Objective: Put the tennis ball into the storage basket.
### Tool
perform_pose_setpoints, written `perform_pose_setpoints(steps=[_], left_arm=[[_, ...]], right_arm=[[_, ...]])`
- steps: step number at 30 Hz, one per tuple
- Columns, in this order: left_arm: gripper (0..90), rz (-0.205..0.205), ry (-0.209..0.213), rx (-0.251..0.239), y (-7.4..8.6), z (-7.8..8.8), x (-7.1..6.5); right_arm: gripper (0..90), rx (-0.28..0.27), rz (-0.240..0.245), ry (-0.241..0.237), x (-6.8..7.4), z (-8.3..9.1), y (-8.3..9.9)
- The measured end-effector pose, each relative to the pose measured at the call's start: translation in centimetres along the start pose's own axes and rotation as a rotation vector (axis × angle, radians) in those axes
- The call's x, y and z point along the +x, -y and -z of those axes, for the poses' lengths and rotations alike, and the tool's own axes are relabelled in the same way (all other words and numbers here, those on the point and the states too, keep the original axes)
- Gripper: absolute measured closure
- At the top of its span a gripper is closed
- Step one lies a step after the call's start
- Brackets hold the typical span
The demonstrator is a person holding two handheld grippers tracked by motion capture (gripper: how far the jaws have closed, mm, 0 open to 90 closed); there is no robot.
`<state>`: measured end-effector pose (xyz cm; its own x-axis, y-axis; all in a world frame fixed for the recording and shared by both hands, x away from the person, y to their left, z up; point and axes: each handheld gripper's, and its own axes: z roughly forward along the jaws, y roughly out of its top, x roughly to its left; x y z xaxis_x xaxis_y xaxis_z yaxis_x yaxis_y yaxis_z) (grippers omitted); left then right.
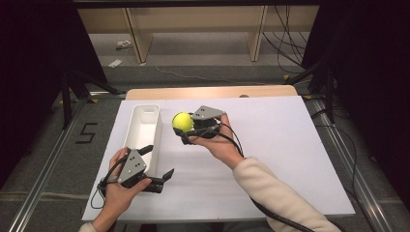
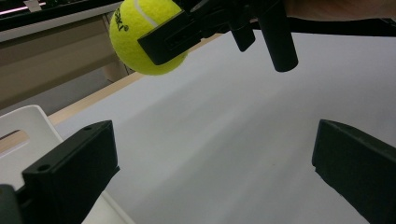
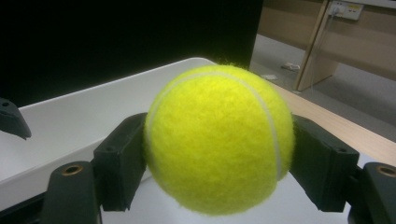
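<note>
Now the right gripper [image 1: 186,126] holds a yellow tennis ball [image 1: 183,121] between its two black jaws; in the right gripper view the ball [image 3: 218,139] is pressed from both sides, so the jaws are closed on it. The ball is lifted above the white board [image 1: 280,145] that covers the table, approx. in the middle of the board's far half, and it is just beside the long right wall of the white bin [image 1: 137,126]. In the left gripper view the ball [image 2: 140,39] shows at the top left, w/ one black jaw across its front, and white lettering on its left side which is too small to read.

The left gripper [image 1: 157,166] is near the front left corner of the board, at the near end of the bin. Its jaws stand wide apart w/ nothing between them, as the left gripper view shows. One jaw tip is over the near end of the bin; I cannot tell if it touches the rim. The bin lies w/ its long side along the board's left edge and looks empty inside. The wooden table [image 1: 212,92] shows as a strip behind the board's far edge.
</note>
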<state>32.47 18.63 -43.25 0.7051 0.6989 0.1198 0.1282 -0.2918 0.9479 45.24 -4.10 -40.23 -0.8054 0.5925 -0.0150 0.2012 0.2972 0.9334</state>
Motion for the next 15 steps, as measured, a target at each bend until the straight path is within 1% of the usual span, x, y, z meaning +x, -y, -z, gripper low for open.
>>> perform_pose_setpoints(steps=[15], left_arm=[[0.0, 0.000, 0.001, 0.000, 0.00, 0.02, -0.01]], right_arm=[[26.3, 0.003, 0.005, -0.006, 0.30, -0.47, -0.27]])
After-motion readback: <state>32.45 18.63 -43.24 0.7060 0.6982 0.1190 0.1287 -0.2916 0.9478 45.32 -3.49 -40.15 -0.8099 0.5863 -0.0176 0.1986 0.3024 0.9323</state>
